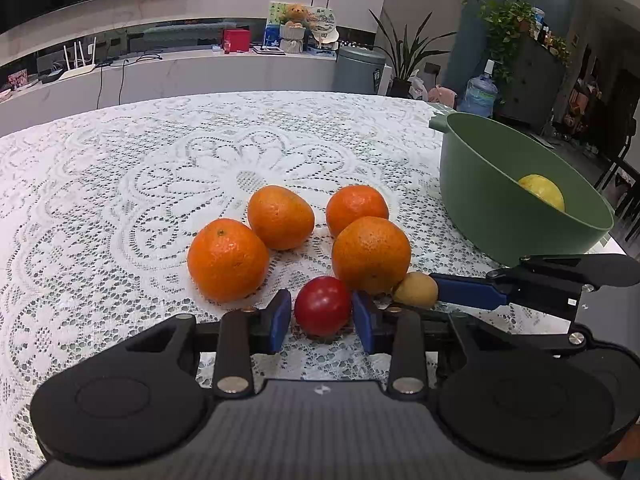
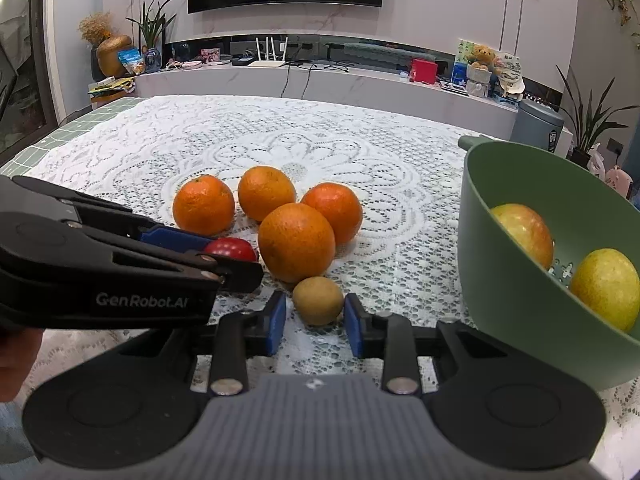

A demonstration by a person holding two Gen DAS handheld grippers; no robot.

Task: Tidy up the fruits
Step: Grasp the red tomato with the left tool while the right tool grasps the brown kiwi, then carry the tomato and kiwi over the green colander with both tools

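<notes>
Four oranges sit clustered mid-table on a lace cloth. Just in front of them lie a tomato, between the left gripper's pads, and, to its right, a small fruit, between the right gripper's pads. A bowl stands to the right, holding two fruits.

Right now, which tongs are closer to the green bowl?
Right. The right tongs sit around the small brown fruit, just beside the green bowl. The left tongs sit around the red fruit, farther from the bowl.
</notes>
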